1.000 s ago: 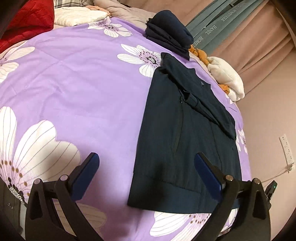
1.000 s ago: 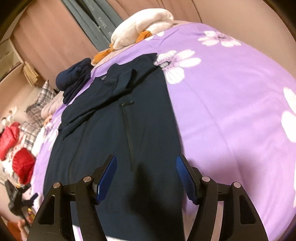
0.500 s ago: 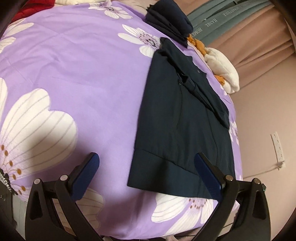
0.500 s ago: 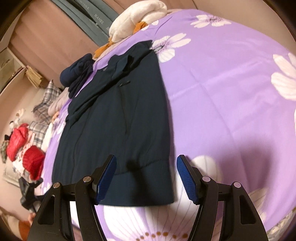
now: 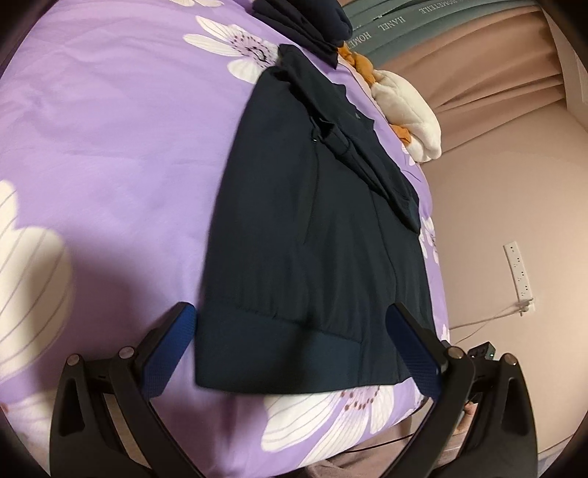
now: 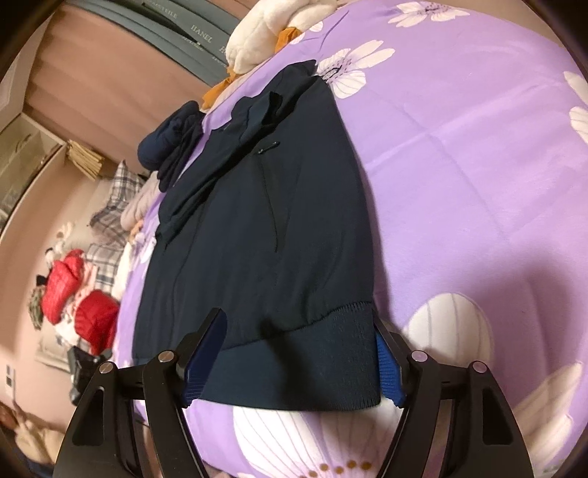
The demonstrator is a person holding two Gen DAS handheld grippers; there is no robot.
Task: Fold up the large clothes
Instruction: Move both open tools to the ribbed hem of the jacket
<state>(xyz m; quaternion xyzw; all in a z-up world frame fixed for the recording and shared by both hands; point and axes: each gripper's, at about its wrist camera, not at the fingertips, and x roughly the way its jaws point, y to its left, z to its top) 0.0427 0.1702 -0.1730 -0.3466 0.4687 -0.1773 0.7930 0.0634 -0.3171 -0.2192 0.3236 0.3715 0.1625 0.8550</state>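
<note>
A dark navy jacket (image 5: 316,235) lies flat on the purple flowered bed cover (image 5: 110,147), sleeves folded in, ribbed hem toward me. It also shows in the right wrist view (image 6: 264,228). My left gripper (image 5: 294,349) is open, its blue pads either side of the hem's left part. My right gripper (image 6: 294,356) is open, its pads spanning the hem's right corner. Neither grips the cloth.
A folded navy garment (image 5: 308,18) lies past the jacket's collar, with white and orange clothes (image 5: 408,106) beside it. Red clothes (image 6: 73,290) and plaid fabric (image 6: 114,198) lie at the far left. The bed edge is just under both grippers. A wall socket (image 5: 518,268) is at right.
Both grippers have pulled back along the jacket and dropped toward its hem, which now sits between the open fingers of each. The jacket has not moved.
</note>
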